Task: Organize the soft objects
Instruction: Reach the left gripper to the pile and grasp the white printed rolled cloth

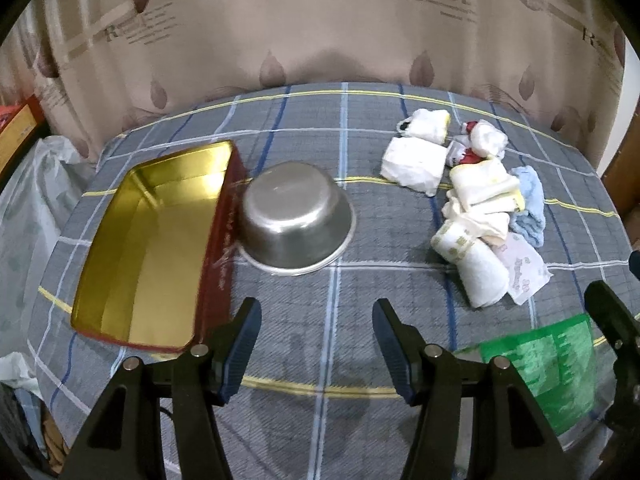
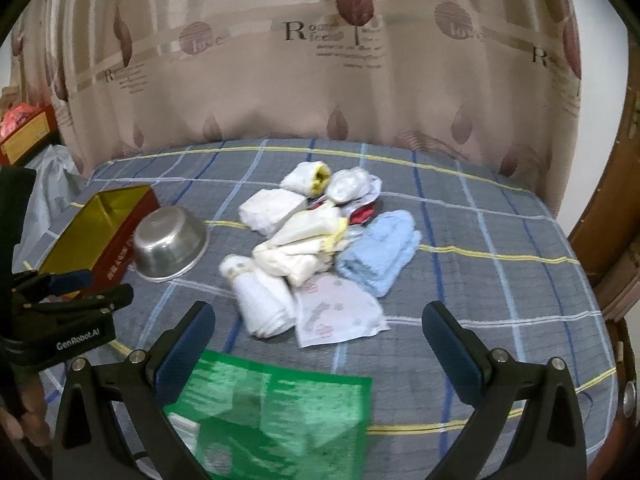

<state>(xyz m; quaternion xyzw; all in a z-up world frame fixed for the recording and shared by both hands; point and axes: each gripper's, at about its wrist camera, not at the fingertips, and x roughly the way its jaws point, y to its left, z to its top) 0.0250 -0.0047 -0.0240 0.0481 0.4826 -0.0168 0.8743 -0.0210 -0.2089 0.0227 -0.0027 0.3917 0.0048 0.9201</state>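
1. The green printed plastic bag [image 2: 276, 420] is motion-blurred; its print is unreadable, and the lower edge of the right wrist view cuts it off
2. The small red-and-white packets [image 1: 464, 152] sit partly under white folded cloths; their type cannot be determined
3. The lettering on the red wall of the gold-lined rectangular tin [image 1: 220, 248] is smeared and illegible
4. The cream curtain with brown leaf print [image 1: 320, 32] carries small text too fine to read

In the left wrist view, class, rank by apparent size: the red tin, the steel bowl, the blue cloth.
1. Red tin, though it lies nearer the camera.
2. Steel bowl.
3. Blue cloth, partly hidden.
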